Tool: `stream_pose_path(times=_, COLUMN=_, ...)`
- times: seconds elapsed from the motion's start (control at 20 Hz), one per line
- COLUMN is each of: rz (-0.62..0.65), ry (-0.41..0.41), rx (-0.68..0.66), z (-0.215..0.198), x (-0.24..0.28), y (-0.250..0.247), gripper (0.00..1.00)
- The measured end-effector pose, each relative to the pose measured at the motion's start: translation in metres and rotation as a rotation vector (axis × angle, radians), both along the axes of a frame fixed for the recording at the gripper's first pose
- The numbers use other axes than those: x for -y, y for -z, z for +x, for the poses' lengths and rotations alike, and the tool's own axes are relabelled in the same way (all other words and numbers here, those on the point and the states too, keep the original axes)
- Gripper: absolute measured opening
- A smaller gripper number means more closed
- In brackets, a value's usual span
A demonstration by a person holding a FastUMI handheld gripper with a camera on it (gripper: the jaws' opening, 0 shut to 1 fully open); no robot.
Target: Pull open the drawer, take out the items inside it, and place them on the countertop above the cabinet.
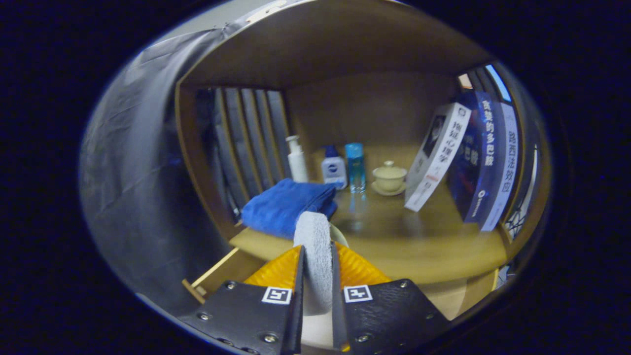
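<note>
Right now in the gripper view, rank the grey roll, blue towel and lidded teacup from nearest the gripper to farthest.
1. Grey roll: clamped between the gripper fingers.
2. Blue towel: just ahead, slightly left.
3. Lidded teacup: far back on the countertop, right of the bottles.

A mock home set inside a booth: beyond the gripper, a wooden cabinet (197, 162) holds toiletry bottles (334, 170), a lidded teacup (389, 177), leaning books (485, 162) and a folded blue towel (286, 204), with dark cloth (133, 162) hung beside it.
</note>
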State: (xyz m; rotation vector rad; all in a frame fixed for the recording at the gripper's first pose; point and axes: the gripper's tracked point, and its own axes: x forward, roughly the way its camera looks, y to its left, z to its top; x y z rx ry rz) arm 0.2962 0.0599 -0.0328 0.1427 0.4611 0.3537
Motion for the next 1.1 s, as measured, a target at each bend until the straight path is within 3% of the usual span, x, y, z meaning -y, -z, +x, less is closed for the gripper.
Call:
stream_pose_path(times=0.1, rz=0.014, ry=0.06, rx=0.008, z=0.026, x=0.01, y=-0.001, gripper=0.24)
stream_pose_path(times=0.15, rz=0.015, ry=0.096, rx=0.014, z=0.034, x=0.017, y=0.001, gripper=0.3)
stream_pose_path(times=0.4, rz=-0.127, ry=0.092, rx=0.063, z=0.004, x=0.023, y=0.004, gripper=0.8)
stream_pose_path(times=0.7, rz=-0.15, ry=0.228, rx=0.215, z=-0.092, x=0.03, y=-0.018, gripper=0.8)
stream_pose_path(times=1.1, rz=-0.115, ry=0.316, rx=0.182, z=-0.194, x=0.048, y=0.045, gripper=0.79)
